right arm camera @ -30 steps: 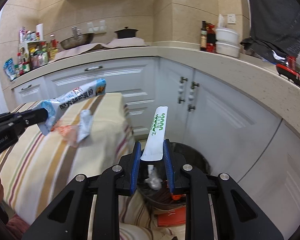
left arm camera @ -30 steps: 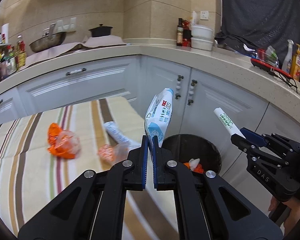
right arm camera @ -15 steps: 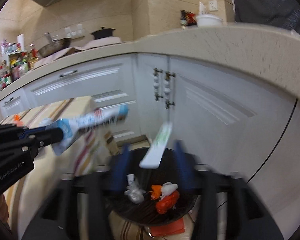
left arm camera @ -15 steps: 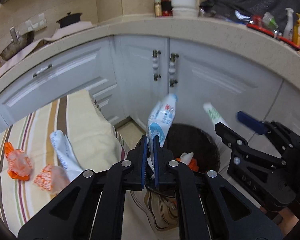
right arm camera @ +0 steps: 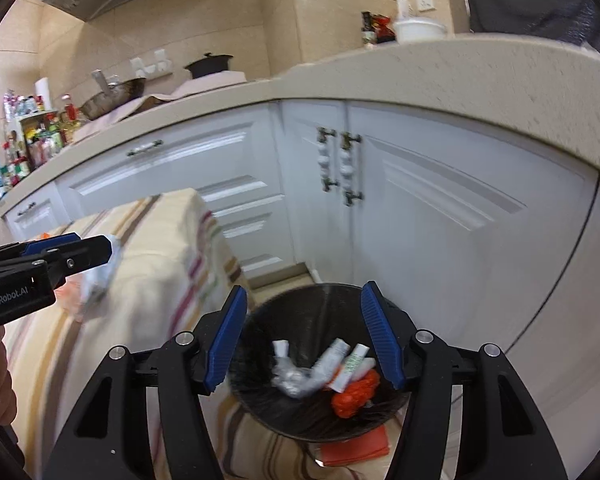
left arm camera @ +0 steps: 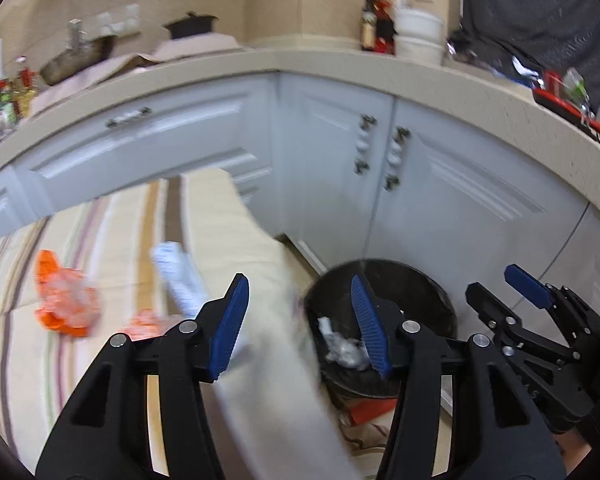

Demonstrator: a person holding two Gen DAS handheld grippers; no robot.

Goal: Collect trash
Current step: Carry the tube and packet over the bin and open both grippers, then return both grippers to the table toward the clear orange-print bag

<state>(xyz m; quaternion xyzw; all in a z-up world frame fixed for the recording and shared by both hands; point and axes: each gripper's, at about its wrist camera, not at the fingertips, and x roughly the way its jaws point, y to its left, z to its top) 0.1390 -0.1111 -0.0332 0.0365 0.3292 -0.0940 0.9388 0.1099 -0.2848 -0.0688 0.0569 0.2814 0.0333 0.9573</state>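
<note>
- the black trash bin [right arm camera: 320, 412] stands on the floor against the white corner cabinets [right arm camera: 440, 220], just beside the end of the striped table [right arm camera: 160, 272]; in it lie a crumpled silvery wrapper [right arm camera: 290, 380], a white sachet with green print [right arm camera: 350, 366], a pale tube-like packet [right arm camera: 328, 360] and a red-orange piece [right arm camera: 356, 394].
- the right gripper [right arm camera: 302, 338] hangs over the bin mouth, its blue pads spread about halfway and nothing between them; its jaws have just been opening.
- the left gripper [left arm camera: 300, 324] is beside it, over the table's end and the bin's rim, likewise half spread with nothing in its grasp; its jaws too have just been opening. a blurred pale streak runs under it, and i cannot tell what that is.
- still on the table in the left wrist view: an orange wrapper with clear plastic [left arm camera: 62, 304], a smaller orange scrap [left arm camera: 146, 324] and a white packet [left arm camera: 180, 280], close together and well apart from the bin.
- judged from this, part of the collecting is done: several pieces are binned and both tools are free, but at least three pieces remain to be fetched from the table.
- an orange sheet [right arm camera: 356, 450] lies on the floor at the bin's foot; whether it counts as trash is unclear.
</note>
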